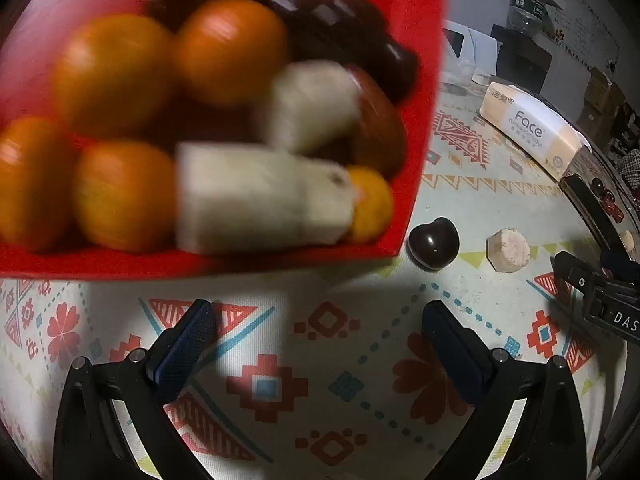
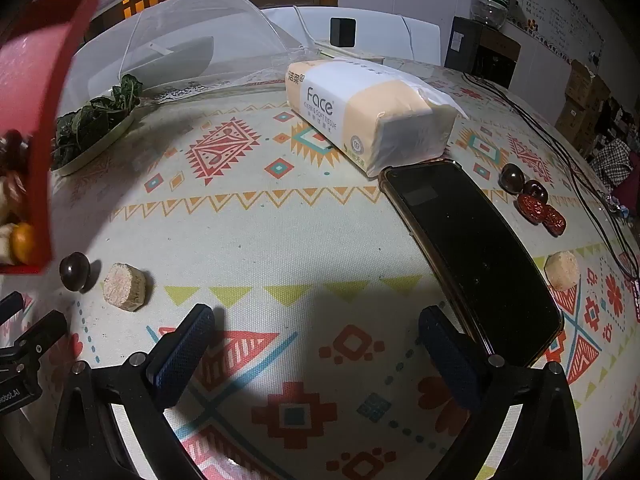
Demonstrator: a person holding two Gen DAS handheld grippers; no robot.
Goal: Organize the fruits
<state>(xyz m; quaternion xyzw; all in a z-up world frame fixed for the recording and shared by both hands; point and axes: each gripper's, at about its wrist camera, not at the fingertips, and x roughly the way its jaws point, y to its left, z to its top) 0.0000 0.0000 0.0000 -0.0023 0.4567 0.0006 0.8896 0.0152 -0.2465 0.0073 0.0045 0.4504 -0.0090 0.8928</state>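
Note:
A red tray (image 1: pixel 420 80) tilts above the table, blurred. It holds several oranges (image 1: pixel 112 76), dark glossy fruits (image 1: pixel 340 28) and pale cut pieces (image 1: pixel 256 200). Its edge shows at the left as the red tray (image 2: pixel 40 120). On the patterned cloth lie a dark round fruit (image 1: pixel 434 242) (image 2: pixel 75 271) and a pale round chunk (image 1: pixel 509 249) (image 2: pixel 125 286). Farther right lie two dark fruits (image 2: pixel 513 178), two red dates (image 2: pixel 542 212) and another pale chunk (image 2: pixel 562 271). My left gripper (image 1: pixel 316 320) is open over bare cloth below the tray. My right gripper (image 2: pixel 314 324) is open too, nothing between its fingers.
A black phone (image 2: pixel 472 252) lies just right of my right gripper. A tissue pack (image 2: pixel 372 116) (image 1: pixel 532 128) sits behind it. A plate of greens (image 2: pixel 92 128) and a mesh food cover (image 2: pixel 192 40) stand at the back left. Cables (image 2: pixel 580 184) run along the right edge.

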